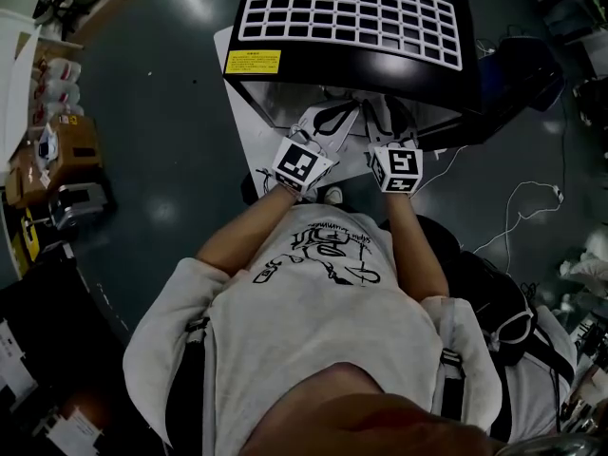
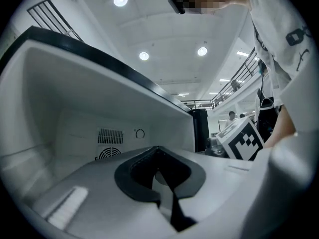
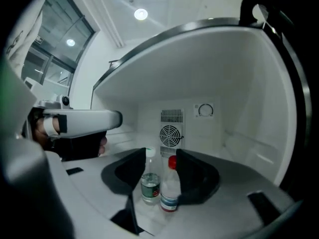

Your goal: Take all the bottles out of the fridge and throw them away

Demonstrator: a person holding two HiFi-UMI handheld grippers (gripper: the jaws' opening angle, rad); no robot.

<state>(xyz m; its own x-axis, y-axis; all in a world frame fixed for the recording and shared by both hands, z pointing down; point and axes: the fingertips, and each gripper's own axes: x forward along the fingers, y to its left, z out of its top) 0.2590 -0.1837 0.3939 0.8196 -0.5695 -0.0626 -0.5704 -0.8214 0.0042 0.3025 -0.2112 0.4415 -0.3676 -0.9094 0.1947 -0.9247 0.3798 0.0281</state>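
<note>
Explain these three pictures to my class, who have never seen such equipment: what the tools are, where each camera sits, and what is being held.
There is no robot here. A person holds a two-jaw tool in each hand. The head view looks steeply down from the person's head at both tools reaching into a small fridge. The other two views come from cameras riding on the tools, each looking along its own jaws. The left gripper has its jaws together, with nothing between them. The right gripper has its jaws open. Between them, standing side by side on the fridge floor, you can see a clear bottle with a green label and a red-capped bottle. Neither bottle is gripped.
</note>
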